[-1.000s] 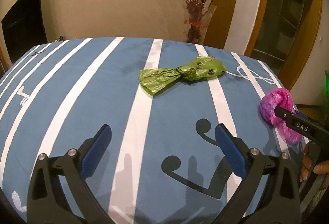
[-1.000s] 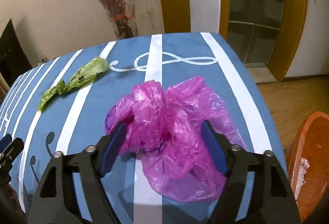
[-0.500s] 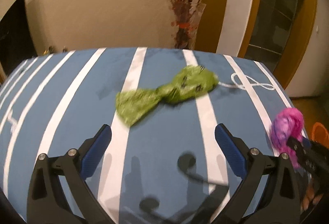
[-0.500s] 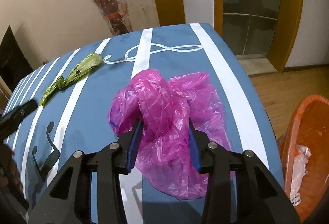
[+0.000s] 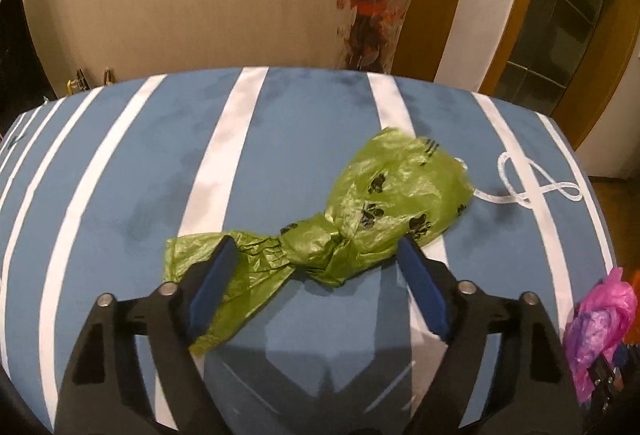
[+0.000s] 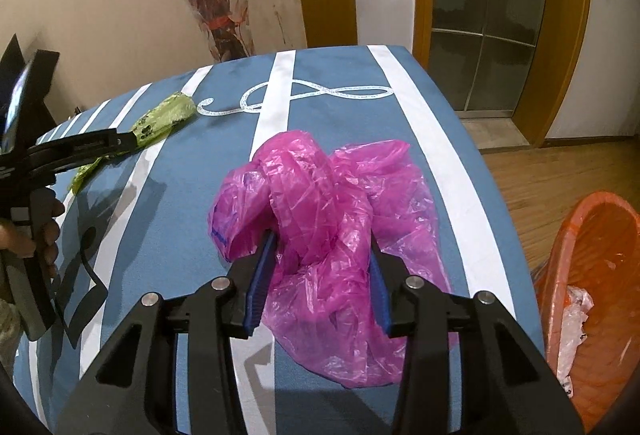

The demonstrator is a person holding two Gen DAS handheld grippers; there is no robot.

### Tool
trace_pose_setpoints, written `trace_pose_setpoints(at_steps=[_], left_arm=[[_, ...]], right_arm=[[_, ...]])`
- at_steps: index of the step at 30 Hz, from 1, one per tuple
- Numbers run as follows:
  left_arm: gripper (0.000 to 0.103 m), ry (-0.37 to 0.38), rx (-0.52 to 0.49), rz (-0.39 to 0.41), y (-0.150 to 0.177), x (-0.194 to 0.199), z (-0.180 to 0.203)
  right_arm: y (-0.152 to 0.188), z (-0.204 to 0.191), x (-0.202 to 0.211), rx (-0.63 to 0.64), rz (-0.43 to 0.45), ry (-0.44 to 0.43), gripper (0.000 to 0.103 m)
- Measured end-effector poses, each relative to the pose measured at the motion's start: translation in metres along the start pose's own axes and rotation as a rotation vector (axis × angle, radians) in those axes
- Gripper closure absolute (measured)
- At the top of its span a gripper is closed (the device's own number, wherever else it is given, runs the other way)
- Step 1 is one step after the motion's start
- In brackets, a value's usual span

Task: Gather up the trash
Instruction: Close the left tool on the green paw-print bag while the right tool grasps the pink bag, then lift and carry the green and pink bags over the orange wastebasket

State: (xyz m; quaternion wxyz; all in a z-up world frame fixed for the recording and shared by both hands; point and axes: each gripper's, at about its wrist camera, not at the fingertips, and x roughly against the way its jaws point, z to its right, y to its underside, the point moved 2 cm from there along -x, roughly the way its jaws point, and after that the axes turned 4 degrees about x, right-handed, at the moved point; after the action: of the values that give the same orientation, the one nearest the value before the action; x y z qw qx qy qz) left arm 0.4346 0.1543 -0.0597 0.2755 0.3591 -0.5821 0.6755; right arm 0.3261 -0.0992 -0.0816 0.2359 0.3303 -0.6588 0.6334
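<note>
The left gripper has its jaws closing around the knotted green bag, not yet pinching it. The right gripper clamps the crumpled pink bag. Both bags lie on the blue striped table; an orange bin stands beside it.

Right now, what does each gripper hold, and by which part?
Right gripper: shut on the pink bag, at its bunched middle. Left gripper: closing around the green bag's knot, not gripping yet.

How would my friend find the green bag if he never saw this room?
Find the blue table with white stripes. Near its far edge, before the vase of red twigs, lies a knotted green bag. Unlike the plain pink bag, it has black paw prints.
</note>
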Motion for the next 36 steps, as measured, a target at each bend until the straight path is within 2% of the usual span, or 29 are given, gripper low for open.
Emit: trace_pose_setpoints(at_steps=[4, 7, 9, 15, 21, 36], left_arm=[[0.037, -0.027, -0.042, 0.023, 0.003, 0.001, 0.002], [0.052, -0.016, -0.052, 0.033, 0.003, 0.003, 0.002], [0.07, -0.011, -0.055, 0.04, 0.003, 0.004, 0.002], [0.091, 0.016, -0.034, 0.044, 0.005, 0.007, -0.005], [0.097, 0.078, 0.026, 0.041, 0.02, 0.018, -0.016], [0.097, 0.128, -0.033, 0.082, 0.071, 0.07, 0.004]], right_arm=[[0.0, -0.001, 0.0, 0.001, -0.001, 0.002, 0.06], [0.001, 0.0, 0.0, 0.004, -0.002, 0.003, 0.059], [0.0, 0.0, -0.001, 0.003, -0.003, 0.003, 0.059], [0.002, 0.0, -0.001, 0.004, -0.005, 0.008, 0.059], [0.001, 0.0, -0.001, 0.002, -0.005, 0.004, 0.059], [0.02, 0.021, 0.033, -0.035, 0.052, -0.002, 0.065]])
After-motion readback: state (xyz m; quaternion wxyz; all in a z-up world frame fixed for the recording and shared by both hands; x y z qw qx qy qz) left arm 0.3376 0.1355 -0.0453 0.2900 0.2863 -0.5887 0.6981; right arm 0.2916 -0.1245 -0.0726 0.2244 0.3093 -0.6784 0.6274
